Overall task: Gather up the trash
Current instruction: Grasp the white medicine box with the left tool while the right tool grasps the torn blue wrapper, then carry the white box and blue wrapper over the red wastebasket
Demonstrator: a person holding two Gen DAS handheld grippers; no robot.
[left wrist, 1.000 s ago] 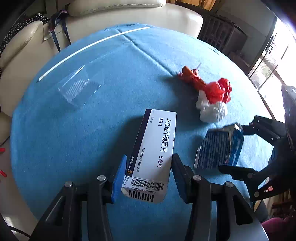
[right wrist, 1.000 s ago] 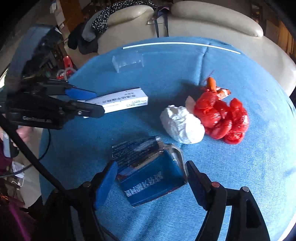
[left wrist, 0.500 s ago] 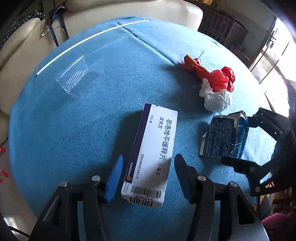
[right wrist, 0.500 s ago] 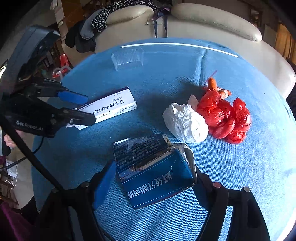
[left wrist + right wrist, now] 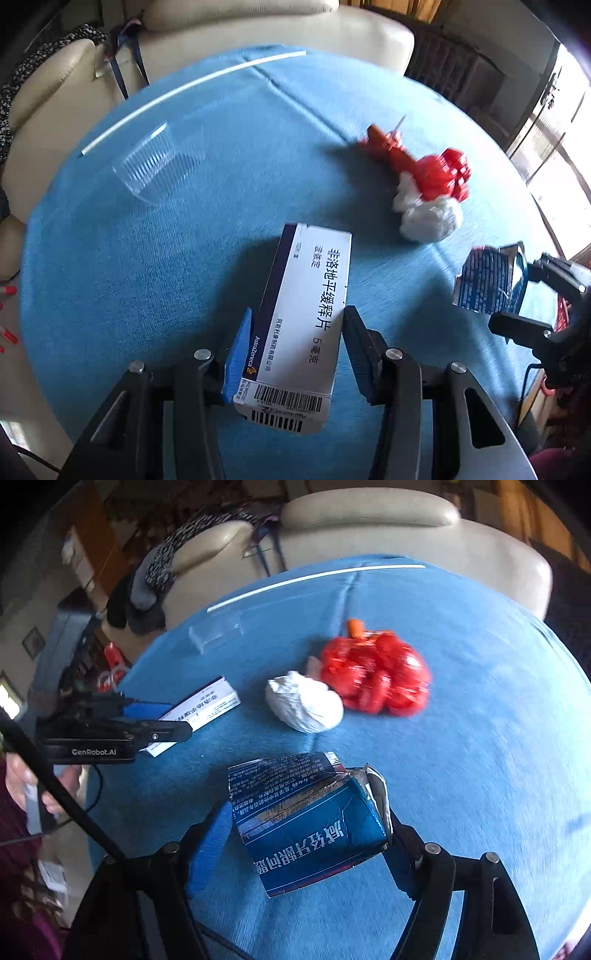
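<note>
On the round table covered in blue cloth, the left gripper has its blue-padded jaws pressed against the long sides of a white rectangular medicine carton with a dark purple edge and a barcode end, so it is clamped on that carton, whose far end points toward the table's middle. The right wrist view shows the same carton from the side, its near end tucked into the black left gripper, which bears white lettering that its own camera cannot show. The right gripper is clamped on a torn dark blue cardboard box with white printed characters and a silvery lining; its blue left finger pad lies along one side, and the black finger on the other side touches the ragged edge. The left view catches that box small at the right edge, between the dark fingers of the right gripper. Between the two cameras' fields lie a crumpled white paper wad touching a bunched red plastic bag; both are blurred. A clear ribbed plastic tray sits apart near a thin white straight strip along the far edge. Cream leather sofa cushions stand behind the table.
</note>
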